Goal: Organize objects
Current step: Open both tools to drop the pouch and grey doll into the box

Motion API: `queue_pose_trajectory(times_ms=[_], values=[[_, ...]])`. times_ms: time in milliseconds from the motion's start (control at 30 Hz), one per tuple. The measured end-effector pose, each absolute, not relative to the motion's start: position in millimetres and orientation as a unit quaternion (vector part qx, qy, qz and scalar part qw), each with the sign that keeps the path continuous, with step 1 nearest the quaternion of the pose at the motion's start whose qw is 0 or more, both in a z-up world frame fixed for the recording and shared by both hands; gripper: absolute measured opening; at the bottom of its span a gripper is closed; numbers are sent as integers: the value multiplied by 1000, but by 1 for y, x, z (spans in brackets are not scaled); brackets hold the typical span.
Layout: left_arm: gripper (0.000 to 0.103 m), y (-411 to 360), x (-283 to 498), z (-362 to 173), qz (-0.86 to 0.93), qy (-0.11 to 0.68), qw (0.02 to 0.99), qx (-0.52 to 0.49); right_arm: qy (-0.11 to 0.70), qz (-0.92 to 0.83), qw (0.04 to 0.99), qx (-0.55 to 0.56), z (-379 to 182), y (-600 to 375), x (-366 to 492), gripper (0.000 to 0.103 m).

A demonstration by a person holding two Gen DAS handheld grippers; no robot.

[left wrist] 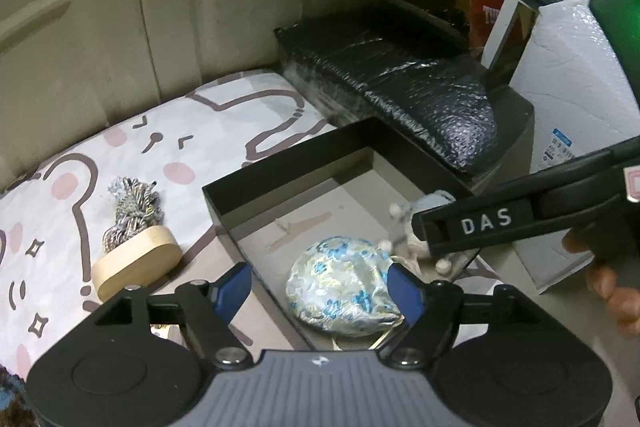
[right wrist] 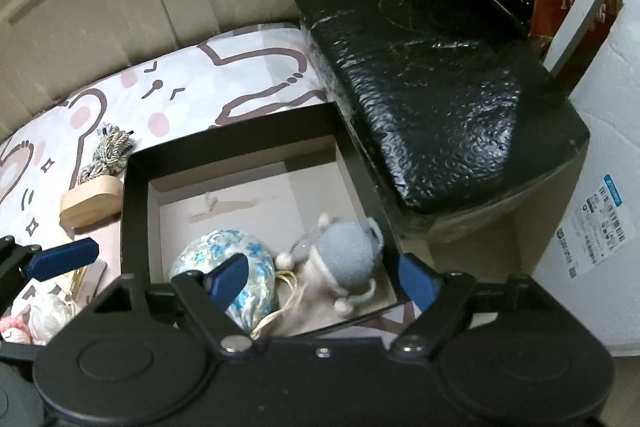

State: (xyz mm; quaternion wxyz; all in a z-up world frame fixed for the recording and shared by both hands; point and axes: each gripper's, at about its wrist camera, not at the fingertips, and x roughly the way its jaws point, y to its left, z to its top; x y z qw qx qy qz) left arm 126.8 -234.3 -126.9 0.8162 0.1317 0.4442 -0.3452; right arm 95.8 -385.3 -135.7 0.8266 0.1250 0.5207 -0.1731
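Pouch (left wrist: pixel 344 287) lies in black box (left wrist: pixel 288 167) | left view: left gripper (left wrist: pixel 320 287) open, pads astride pouch, not pressing; rope (left wrist: pixel 134 213) on sheet (left wrist: pixel 192 131) | right view: right gripper (right wrist: pixel 324 279) open above grey toy (right wrist: pixel 344 259), beside pouch (right wrist: pixel 224 259); nothing held.

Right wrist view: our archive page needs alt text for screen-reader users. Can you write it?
A shallow black box on a cartoon-print sheet holds a blue floral pouch and a grey knitted toy, seen past the open right gripper above them. Left of the box sit a wooden piece with twisted cord; a bubble-wrapped black package lies behind.
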Motion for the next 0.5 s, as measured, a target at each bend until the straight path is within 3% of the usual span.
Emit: queue_pose_trajectory(times_ms=[500], values=[[86, -227, 128, -120, -321, 459, 819, 121, 510, -176, 832, 126, -123, -389, 84, 84]])
